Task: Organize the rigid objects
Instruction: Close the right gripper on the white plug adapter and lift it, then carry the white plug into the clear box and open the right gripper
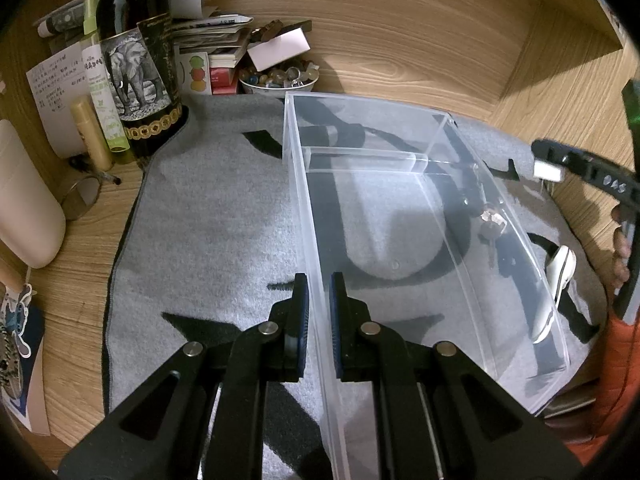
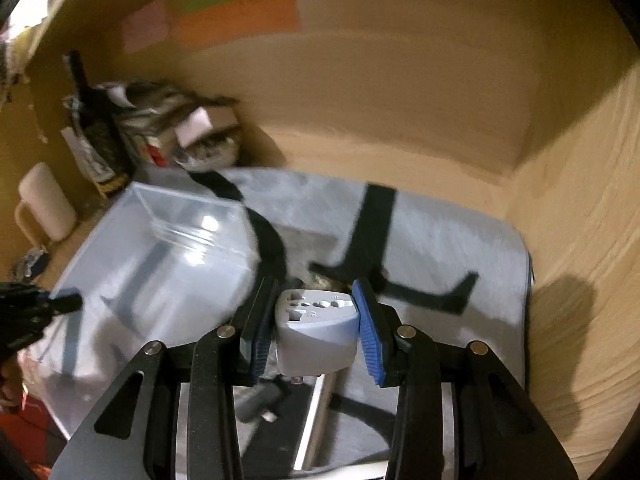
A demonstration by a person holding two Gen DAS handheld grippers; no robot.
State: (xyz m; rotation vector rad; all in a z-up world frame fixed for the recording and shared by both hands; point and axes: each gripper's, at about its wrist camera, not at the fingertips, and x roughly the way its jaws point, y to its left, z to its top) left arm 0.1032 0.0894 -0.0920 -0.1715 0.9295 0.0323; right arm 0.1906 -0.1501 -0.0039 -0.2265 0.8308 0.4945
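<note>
Above grey mat (image 2: 440,240), right hand-held gripper (image 2: 316,320) (partly closed) clamps travel adapter (image 2: 316,328).

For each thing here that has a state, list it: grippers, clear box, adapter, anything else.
left gripper: shut on the clear box's near wall.
right gripper: shut on the travel adapter, off the mat.
travel adapter: held, socket face up.
clear box: upright, open-topped, on the grey mat.
keys: lying inside the clear box.
dark bottle: standing upright.

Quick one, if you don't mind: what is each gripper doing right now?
Left gripper: shut on the near wall of the clear box.
Right gripper: shut on a travel adapter.
</note>
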